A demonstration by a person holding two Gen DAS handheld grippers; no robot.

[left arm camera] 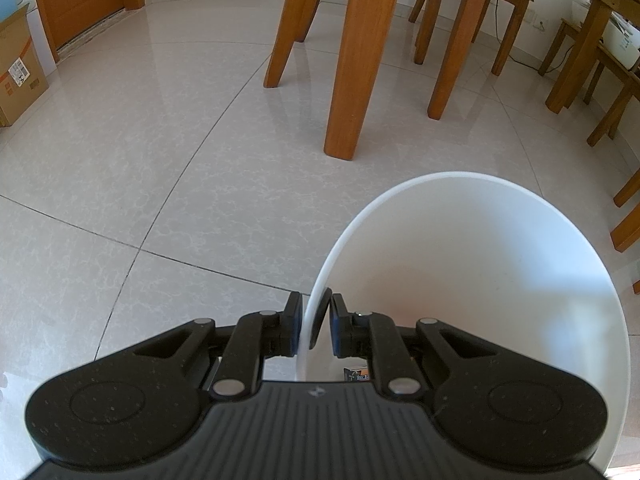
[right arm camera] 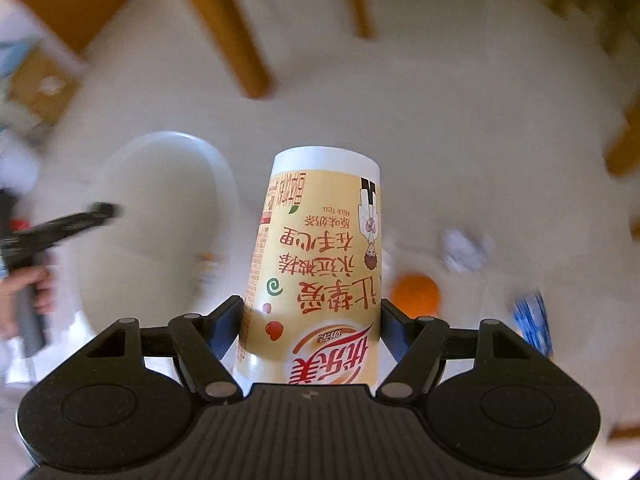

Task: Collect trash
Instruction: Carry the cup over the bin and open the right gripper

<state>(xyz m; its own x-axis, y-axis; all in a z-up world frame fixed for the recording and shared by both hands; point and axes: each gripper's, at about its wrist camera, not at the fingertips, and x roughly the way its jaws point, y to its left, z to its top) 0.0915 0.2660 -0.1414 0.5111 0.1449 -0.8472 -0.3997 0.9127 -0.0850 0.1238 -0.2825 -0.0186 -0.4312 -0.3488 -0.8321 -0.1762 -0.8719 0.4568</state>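
While my left gripper is clamped on the rim of the white bin | my right gripper grips a milk tea cup, upside down, above the floor | orange ball, crumpled paper lie below.

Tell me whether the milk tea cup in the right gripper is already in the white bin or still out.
Out. The milk tea cup is clamped in the right gripper, beside the white bin, not inside it.
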